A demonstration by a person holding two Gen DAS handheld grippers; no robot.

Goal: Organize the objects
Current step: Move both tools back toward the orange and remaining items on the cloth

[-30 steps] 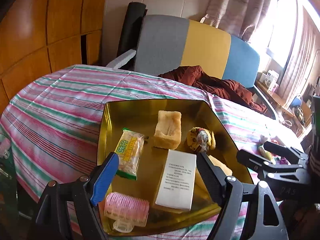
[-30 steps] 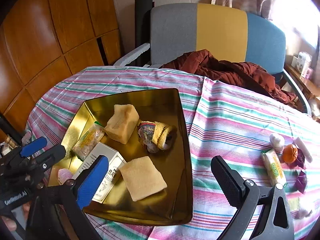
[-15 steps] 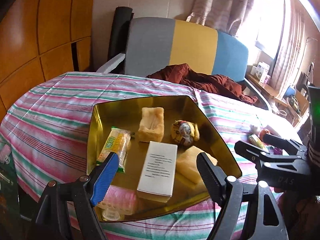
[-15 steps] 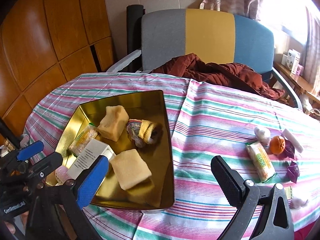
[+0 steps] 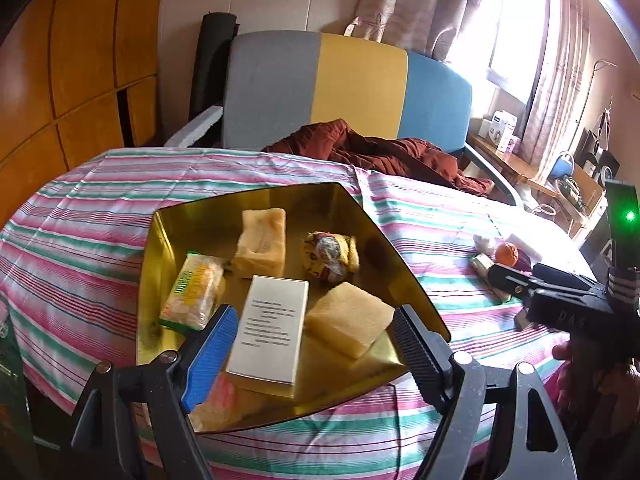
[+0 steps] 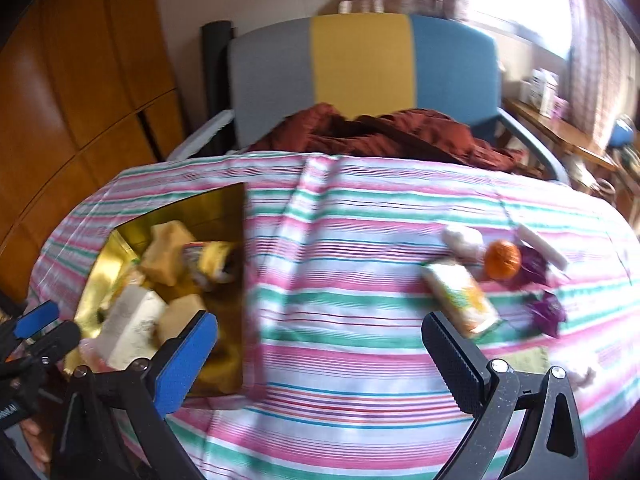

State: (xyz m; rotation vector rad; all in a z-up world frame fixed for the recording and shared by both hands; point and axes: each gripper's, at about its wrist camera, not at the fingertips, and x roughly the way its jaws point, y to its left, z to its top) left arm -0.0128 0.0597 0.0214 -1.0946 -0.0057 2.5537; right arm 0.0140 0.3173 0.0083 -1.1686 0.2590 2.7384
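Note:
A gold tray [image 5: 256, 204] on the striped tablecloth holds a white box [image 5: 272, 332], two yellow sponges [image 5: 262, 246] [image 5: 348, 322], a snack packet [image 5: 192, 292], a small wrapped bundle [image 5: 330, 254] and a pink roller [image 5: 218, 398]. My left gripper [image 5: 312, 350] hovers open over the tray's near edge with nothing between its fingers. My right gripper [image 6: 320, 354] is open above bare cloth to the right of the tray [image 6: 234, 204]. On the table's right side lie a snack packet [image 6: 460, 298], an orange [image 6: 502, 258], purple wrappers [image 6: 548, 312] and white items [image 6: 460, 238].
A grey, yellow and blue chair [image 5: 348, 88] with a dark red garment [image 5: 376, 152] on it stands behind the table. Wooden panels [image 5: 60, 60] line the left wall. A cluttered desk [image 5: 520, 164] sits by the window at right. Striped cloth [image 6: 360, 240] lies between the tray and the loose items.
Both grippers have pulled back and up from the tray. The right gripper has swung to the right, so the tray sits at its left and the loose items are nearer. Both stay open.

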